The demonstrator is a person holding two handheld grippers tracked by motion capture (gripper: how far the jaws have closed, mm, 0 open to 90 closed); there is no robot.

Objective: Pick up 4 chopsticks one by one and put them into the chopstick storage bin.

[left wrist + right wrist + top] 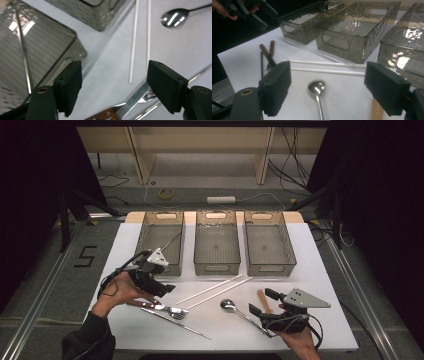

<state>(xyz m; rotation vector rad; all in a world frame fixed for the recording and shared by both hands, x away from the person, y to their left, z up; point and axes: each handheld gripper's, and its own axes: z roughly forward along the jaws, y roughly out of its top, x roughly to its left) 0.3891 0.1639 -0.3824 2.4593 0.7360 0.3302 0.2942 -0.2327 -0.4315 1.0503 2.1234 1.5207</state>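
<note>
Knife (130, 106) beside left bin's (45, 50) edge

Black two-jaw tool (161, 286) each hand, grey triangular top plate, black cables, dark sleeve.

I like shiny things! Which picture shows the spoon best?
The right gripper view: the spoon lies close, bowl and handle clear. The high view shows it whole but small; the left gripper view catches just its bowl at the corner.
</note>
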